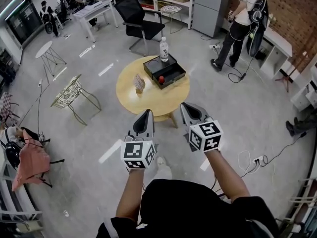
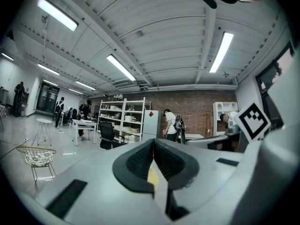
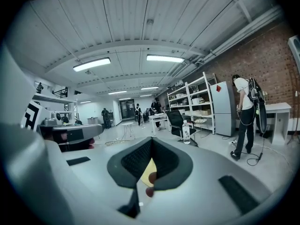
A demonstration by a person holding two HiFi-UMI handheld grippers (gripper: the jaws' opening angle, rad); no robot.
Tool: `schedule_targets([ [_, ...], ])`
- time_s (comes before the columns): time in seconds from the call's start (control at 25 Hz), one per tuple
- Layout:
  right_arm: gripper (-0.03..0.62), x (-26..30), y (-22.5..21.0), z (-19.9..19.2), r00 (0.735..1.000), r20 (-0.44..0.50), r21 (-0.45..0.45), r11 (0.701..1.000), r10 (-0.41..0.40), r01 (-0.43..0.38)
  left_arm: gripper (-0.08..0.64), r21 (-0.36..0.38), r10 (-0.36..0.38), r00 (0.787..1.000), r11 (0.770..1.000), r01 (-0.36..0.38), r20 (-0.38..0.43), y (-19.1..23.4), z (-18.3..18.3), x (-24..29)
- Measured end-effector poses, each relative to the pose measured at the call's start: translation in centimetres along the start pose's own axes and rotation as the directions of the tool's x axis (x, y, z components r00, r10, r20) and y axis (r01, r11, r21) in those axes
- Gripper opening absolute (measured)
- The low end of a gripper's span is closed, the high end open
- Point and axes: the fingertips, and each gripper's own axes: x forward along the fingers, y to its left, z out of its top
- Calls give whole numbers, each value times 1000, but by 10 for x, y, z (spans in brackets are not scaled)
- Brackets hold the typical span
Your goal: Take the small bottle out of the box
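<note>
At the table's (image 1: pixel 133 95) far edge, head view, the box (image 1: pixel 174 69) holds the bottle (image 1: pixel 161 79) (small, red); left gripper (image 1: pixel 146 116) and right gripper (image 1: pixel 187 109) hover well short. Left gripper view: jaws clenched, empty. Right gripper view: likewise clenched, empty.

floor (image 1: pixel 99 133): grey, maybe concrete | brick wall (image 1: pixel 292 14) | white shelving (image 2: pixel 123 118) | ceiling strip lights (image 2: pixel 121 67)

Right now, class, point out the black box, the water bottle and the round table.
black box (image 1: pixel 154 65): head view, its top face.
water bottle (image 1: pixel 164 49): head view, its label.
round table (image 1: pixel 147 101): head view, bare near edge.
</note>
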Motion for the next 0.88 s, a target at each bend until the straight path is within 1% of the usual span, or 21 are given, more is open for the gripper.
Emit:
schedule_targets([
  [0.28, 0, 62, -7, 14, 1000, -14, 2, 1000, -25, 25, 11, -14, -28, 999, 1000, 28, -15, 47, 5, 43],
  [0.56, 0, 116, -14, 24, 998, -32, -8, 998, -55, 55, 11, -40, -74, 997, 997, 73, -19, 84, 5, 80],
  [0.88, 0, 156, -14, 27, 995, -42, -18, 996, -85, 85, 11, -54, -108, 994, 993, 106, -19, 120, 6, 108],
])
